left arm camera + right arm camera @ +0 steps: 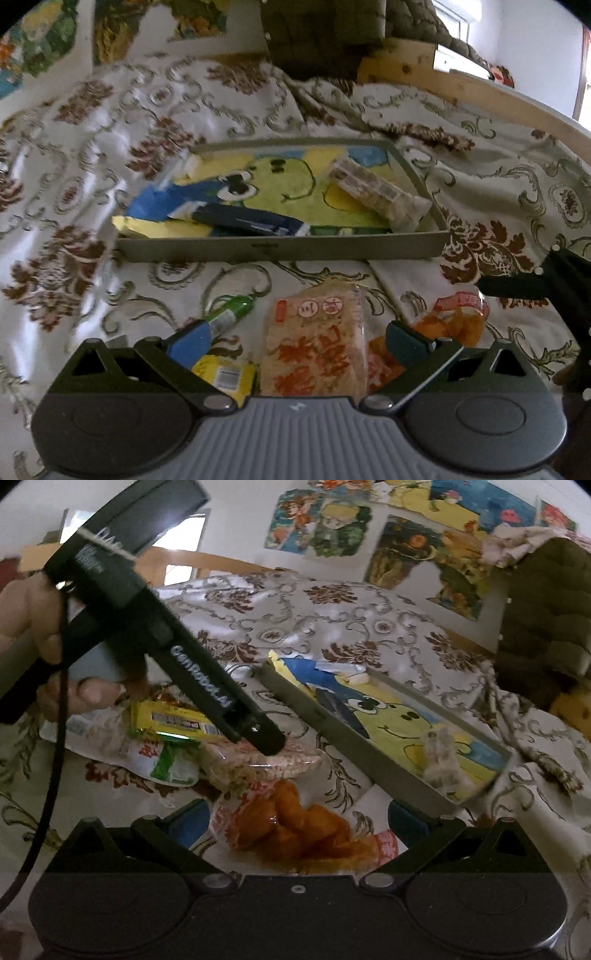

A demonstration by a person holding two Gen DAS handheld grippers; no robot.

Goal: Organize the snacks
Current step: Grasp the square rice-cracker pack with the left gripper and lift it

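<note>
A: Where's the stuff rn?

B: Loose pile on the patterned bedspread, just in front of the grey tray. Left gripper hangs right over the rice-cracker pack, fingers spread wide, nothing in them. Right gripper same deal, jaws apart and empty, over the bag of orange snacks.

A: Tray got anything?

B: Yep, a dark blue packet lying flat near the front wall, a pale wafer-looking bar on the right side.

A: How'd that cracker pack handle?

B: Light, I'd guess, crinkly film, prob slippery. Contents look brittle, so pinch across the narrow sides, gently, not on the flat face. Orange bag looks soft & puffy; grab the crimped seal end or it'll squish, imo.

A: Others?

B: Yellow packet and a green tube-ish thing beside the crackers, partly under each other. Small, light. Can't tell exactly what they are, tbh.
</note>
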